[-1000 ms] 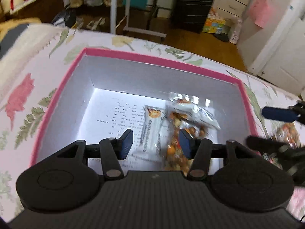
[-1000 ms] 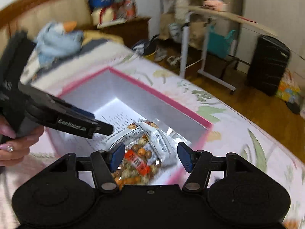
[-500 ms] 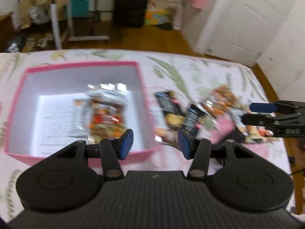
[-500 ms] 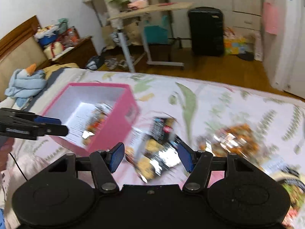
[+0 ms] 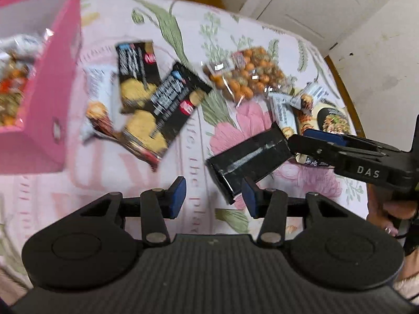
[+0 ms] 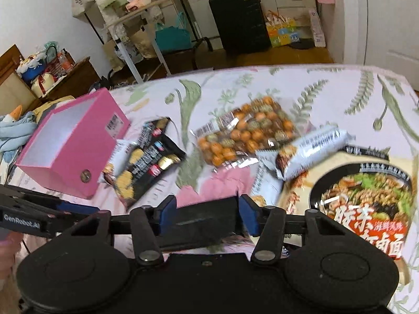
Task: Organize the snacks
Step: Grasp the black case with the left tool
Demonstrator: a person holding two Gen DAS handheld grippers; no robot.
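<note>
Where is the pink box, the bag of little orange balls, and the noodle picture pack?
pink box [image 6: 78,154], right wrist view, on its outer side wall.
bag of orange balls [image 6: 246,133], right wrist view, middle of the clear bag.
noodle pack [image 6: 366,191], right wrist view, on the printed bowl.

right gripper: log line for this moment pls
right gripper: closing on black packet | left gripper: closing, empty | pink box: holds snacks

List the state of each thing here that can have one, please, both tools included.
Pink box: open, no lid on it, snacks inside.
Black packet: gripped at one end.
Right tool: closing, pads on that packet.
Left tool: closing, nothing gripped.
Noodle bowl: lid on, unopened.
Bag of round snacks: lying flat, outside the box.
</note>
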